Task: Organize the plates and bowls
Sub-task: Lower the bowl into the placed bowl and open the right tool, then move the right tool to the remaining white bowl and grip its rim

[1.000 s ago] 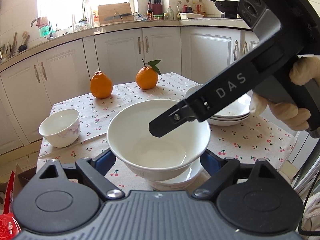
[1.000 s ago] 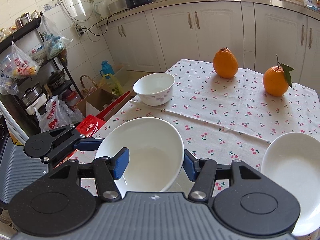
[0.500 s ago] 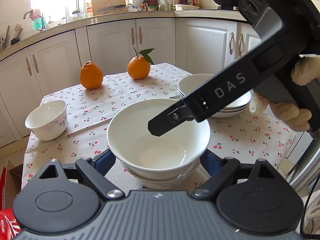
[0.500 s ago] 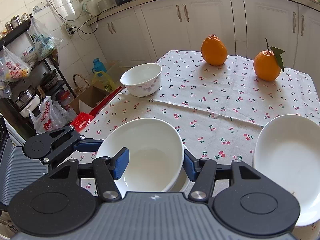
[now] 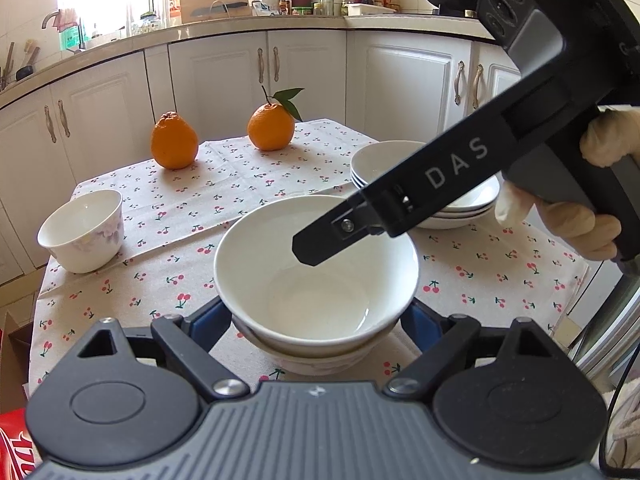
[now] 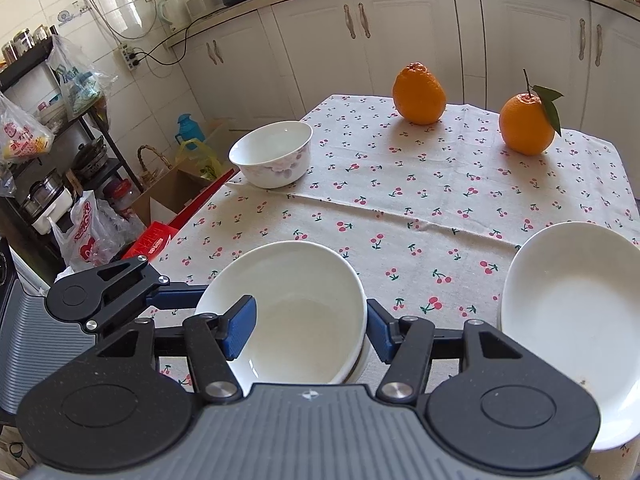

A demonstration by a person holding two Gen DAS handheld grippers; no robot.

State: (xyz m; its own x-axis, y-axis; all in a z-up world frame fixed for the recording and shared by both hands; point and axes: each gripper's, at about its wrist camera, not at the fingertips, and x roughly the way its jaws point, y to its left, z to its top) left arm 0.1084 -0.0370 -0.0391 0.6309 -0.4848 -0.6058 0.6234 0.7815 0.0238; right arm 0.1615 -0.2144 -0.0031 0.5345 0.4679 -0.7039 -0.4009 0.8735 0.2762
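Note:
A plain white bowl [image 5: 316, 292] [image 6: 304, 320] sits nested in a second bowl [image 5: 312, 360] near the table's front edge. My left gripper [image 5: 316, 320] is shut across it, a blue pad against each side below the rim. My right gripper [image 6: 310, 330] comes in from the right; one of its fingers [image 5: 328, 236] reaches over the rim. Its jaws are opening, with one pad inside the bowl and the other still touching the outside of the rim. A stack of white plates [image 5: 360, 178] [image 6: 572, 320] stands to the right. A small flowered bowl [image 5: 80, 232] [image 6: 272, 156] sits at the left edge.
Two oranges [image 5: 174, 146] [image 5: 271, 126] stand at the back of the cherry-print tablecloth [image 5: 240, 184]. A gloved hand [image 5: 580, 232] holds the right gripper. On the floor left of the table are a cardboard box [image 6: 172, 196], bags and a loaded shelf [image 6: 60, 184]. Cabinets run behind.
The white bowl has come down with both grippers and now sits nested in the lower bowl, where a gap showed before. The pads look hardly changed.

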